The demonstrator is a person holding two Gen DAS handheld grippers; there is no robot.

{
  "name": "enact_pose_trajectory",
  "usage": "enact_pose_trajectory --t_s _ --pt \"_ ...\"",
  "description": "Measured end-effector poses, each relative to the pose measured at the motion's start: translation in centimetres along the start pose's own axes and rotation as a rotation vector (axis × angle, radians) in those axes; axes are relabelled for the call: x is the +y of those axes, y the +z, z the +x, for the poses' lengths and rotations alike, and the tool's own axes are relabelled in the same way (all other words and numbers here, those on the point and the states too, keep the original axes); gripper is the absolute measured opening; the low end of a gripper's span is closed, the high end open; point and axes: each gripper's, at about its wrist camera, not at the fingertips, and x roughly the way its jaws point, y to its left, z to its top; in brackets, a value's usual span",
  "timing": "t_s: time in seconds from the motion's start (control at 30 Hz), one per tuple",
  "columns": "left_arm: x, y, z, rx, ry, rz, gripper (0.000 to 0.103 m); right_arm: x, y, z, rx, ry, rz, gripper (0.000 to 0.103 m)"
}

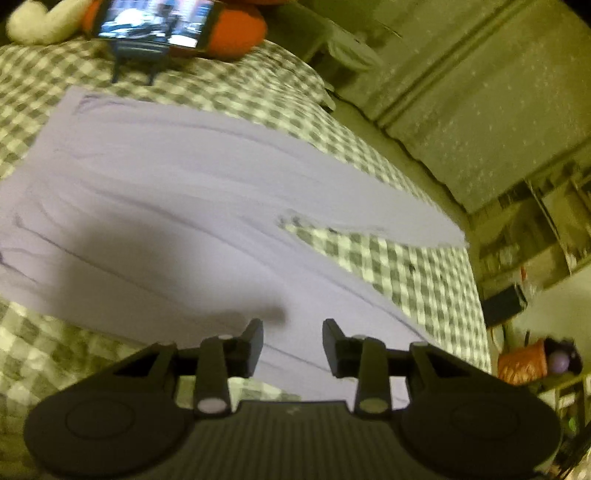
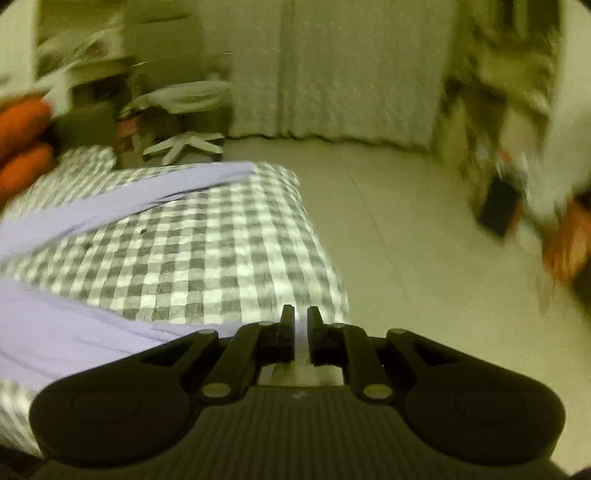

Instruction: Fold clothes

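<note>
The bed [image 1: 236, 92], covered in a grey and white checked sheet, fills most of what I see, and the pale lilac trousers [image 1: 155, 206] lie spread flat on it. Their long axis runs across my left view from the waist end at the far left down to the right, where the two legs part in a narrow fork with checked sheet showing between them. In my right view the same trousers [image 2: 122, 201] show as two bands, one leg stretching away toward the far corner of the bed, the other close in at the lower left.

My left gripper [image 1: 292, 345] hangs right over the nearer leg, jaws parted to a middling gap, with nothing between the pads; the cloth is just ahead and below the fingertips. My right gripper [image 2: 301, 334] sits at the near edge of the bed, off to the right of the cloth, jaws only a narrow slit apart and empty. So I judge my left hand the nearer one to the cloth; the right must come back leftward to reach a hem.

Further off, an orange plush toy [image 1: 236, 33] and a phone [image 1: 155, 22] on a stand sit at the head of the bed, well apart from the trousers. Nothing lies on the cloth itself. The floor [image 2: 399, 221] beside the bed is bare, and a white chair base [image 2: 184, 144] stands beyond.
</note>
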Motion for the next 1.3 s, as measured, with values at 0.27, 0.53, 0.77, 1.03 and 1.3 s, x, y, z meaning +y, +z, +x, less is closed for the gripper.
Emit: enact_pose_trajectory --t_s 0.27,0.53,0.77,1.03,1.3 --pt "-2.9 -0.5 2.3 0.035 0.019 0.140 0.038 6.1 -1.4 2.9 0.022 0.229 -0.588 0.033" --pt "-3.2 0.0 3.1 0.046 0.035 0.158 0.039 4.4 0.4 6.4 0.132 0.355 -0.496 0.002" --pt "-3.8 -0.3 3.8 0.057 0.051 0.162 0.039 4.4 2.1 7.0 0.042 0.206 -0.390 0.002" --pt "-2.7 -0.1 2.9 0.036 0.050 0.113 0.041 0.4 3.5 6.2 0.046 0.170 -0.086 0.035" --pt "-2.8 -0.1 2.4 0.027 0.040 0.110 0.042 -7.6 0.8 5.3 0.189 0.199 0.393 0.036"
